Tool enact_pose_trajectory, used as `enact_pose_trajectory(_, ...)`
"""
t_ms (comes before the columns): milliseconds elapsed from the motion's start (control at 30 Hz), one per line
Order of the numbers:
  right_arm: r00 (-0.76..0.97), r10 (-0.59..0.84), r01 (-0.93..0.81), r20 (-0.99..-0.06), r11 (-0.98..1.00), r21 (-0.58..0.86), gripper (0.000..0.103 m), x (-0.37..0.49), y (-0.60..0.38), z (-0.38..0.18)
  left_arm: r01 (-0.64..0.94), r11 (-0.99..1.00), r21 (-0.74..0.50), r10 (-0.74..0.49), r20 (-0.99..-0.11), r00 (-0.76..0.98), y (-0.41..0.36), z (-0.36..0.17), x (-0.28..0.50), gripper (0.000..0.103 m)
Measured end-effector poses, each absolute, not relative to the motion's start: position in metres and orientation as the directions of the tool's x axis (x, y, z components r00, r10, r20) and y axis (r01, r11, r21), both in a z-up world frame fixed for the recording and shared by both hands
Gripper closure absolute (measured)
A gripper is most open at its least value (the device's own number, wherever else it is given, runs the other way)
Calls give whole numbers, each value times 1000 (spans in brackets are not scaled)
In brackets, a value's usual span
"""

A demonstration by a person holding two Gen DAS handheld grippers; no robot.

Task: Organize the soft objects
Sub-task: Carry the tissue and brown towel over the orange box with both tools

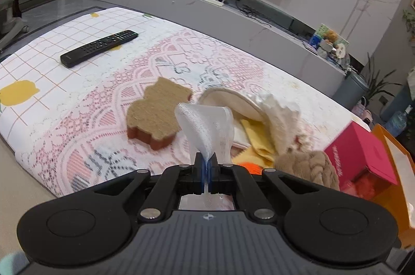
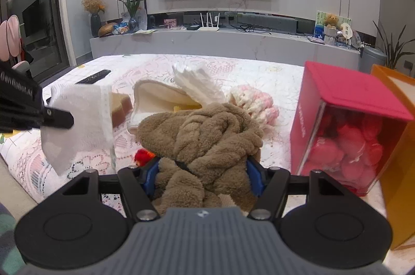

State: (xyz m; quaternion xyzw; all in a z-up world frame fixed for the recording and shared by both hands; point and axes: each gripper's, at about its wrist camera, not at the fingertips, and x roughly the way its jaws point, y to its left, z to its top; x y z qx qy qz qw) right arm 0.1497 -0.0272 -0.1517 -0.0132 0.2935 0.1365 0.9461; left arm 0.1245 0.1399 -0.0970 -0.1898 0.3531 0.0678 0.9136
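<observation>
My left gripper (image 1: 206, 166) is shut on a thin white gauzy cloth (image 1: 205, 129), held above the table; the same cloth (image 2: 77, 119) and left gripper (image 2: 59, 118) show at the left of the right wrist view. My right gripper (image 2: 202, 171) is closed around a brown fleecy braided cloth (image 2: 205, 134), also seen in the left wrist view (image 1: 308, 166). On the lace tablecloth (image 1: 103, 134) lie a bear-shaped brown sponge (image 1: 155, 116), a cream round pad (image 1: 228, 103), a white ruffled cloth (image 2: 197, 85), a yellow cloth (image 1: 256, 140) and a pink-white knitted piece (image 2: 254, 103).
A black remote (image 1: 99, 47) lies at the far left of the table. A red box with a clear side holding pink soft items (image 2: 345, 134) stands at the right, with an orange box (image 2: 399, 171) beyond it. A small red-orange item (image 2: 142, 155) lies under the brown cloth.
</observation>
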Motion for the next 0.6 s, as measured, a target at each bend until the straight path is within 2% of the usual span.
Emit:
enact_pose_trajectory(400, 833, 254, -246, -491, 966, 82, 38, 97, -62, -115, -125, 950, -285, -77, -606, 792, 90, -62, 91, 101)
enact_pose_trajectory(600, 853, 218, -196, -474, 976, 96, 37, 70, -97, -104, -36, 955, -294, -152, -589, 794, 53, -55, 83, 101)
